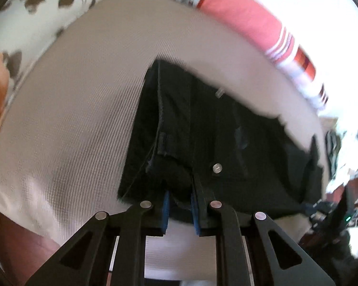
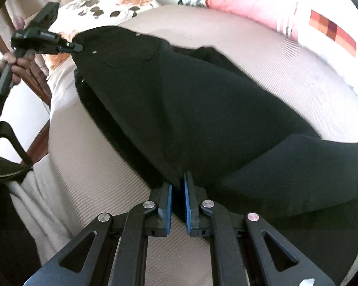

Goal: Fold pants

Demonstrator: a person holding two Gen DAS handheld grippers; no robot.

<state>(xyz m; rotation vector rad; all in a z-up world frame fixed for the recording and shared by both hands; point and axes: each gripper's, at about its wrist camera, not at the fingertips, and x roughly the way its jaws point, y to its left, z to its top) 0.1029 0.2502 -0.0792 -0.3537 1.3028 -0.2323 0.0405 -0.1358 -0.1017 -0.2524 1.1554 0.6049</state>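
Black pants [image 2: 191,109] lie across a beige bed sheet [image 2: 274,66]. In the left wrist view the waistband end of the pants [image 1: 214,131], with a metal button [image 1: 217,167], hangs from my left gripper [image 1: 181,196], whose blue-padded jaws are shut on the waist edge. My right gripper [image 2: 177,186] is shut on the near edge of the pant leg, which is lifted off the sheet. The left gripper also shows in the right wrist view [image 2: 77,47] at the far left, clamped on the waist.
A floral pillow [image 2: 107,2] lies at the head of the bed and a pink striped blanket [image 1: 250,19] along the far side. The wooden bed frame [image 2: 38,147] and a dark bag strap [image 2: 4,143] are at the left.
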